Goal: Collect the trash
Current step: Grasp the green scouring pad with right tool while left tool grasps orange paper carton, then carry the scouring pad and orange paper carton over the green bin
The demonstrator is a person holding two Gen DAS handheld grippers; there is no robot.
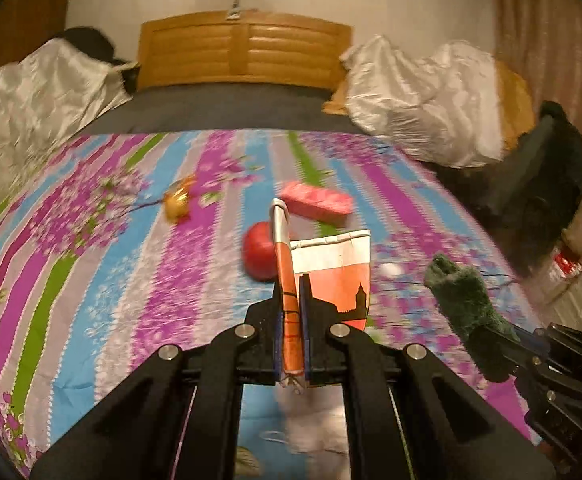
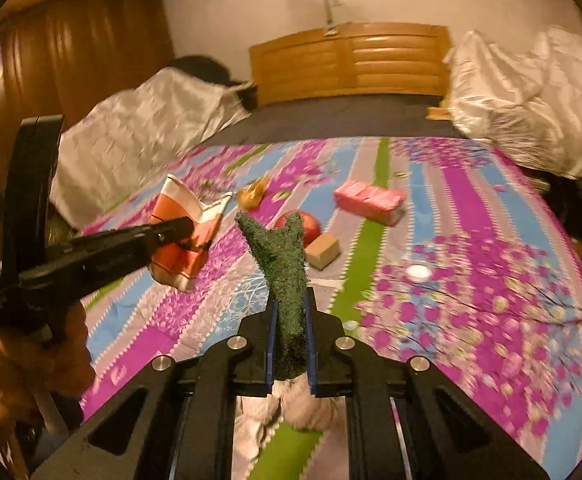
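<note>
1. Behind everything I see a wooden headboard (image 1: 245, 50) at the top centre, and a bed cover (image 1: 91, 240) striped purple, blue, green and grey fills the middle of both views.
2. My left gripper (image 1: 291, 308), at the bottom centre of its view, is clenched on an orange-and-white paper wrapper (image 1: 331, 276); the wrapper stands up between the pads and fans out to the right.
3. My right gripper (image 2: 291, 320), at the bottom centre of its own view, is clenched on a dark green scouring pad (image 2: 283, 260), which sticks up out of the jaws.
4. Both held pieces hang above the cover, not touching it.
5. On the cover, mid-frame in the right view, lie a pink packet (image 2: 369, 200), a red apple (image 2: 309, 226), a small brown box (image 2: 323, 250) just beside the apple, and a gold wrapper (image 2: 251, 196) further left.
6. A hand (image 2: 31, 360) grips the left tool's handle at the lower left of the right view.
</note>
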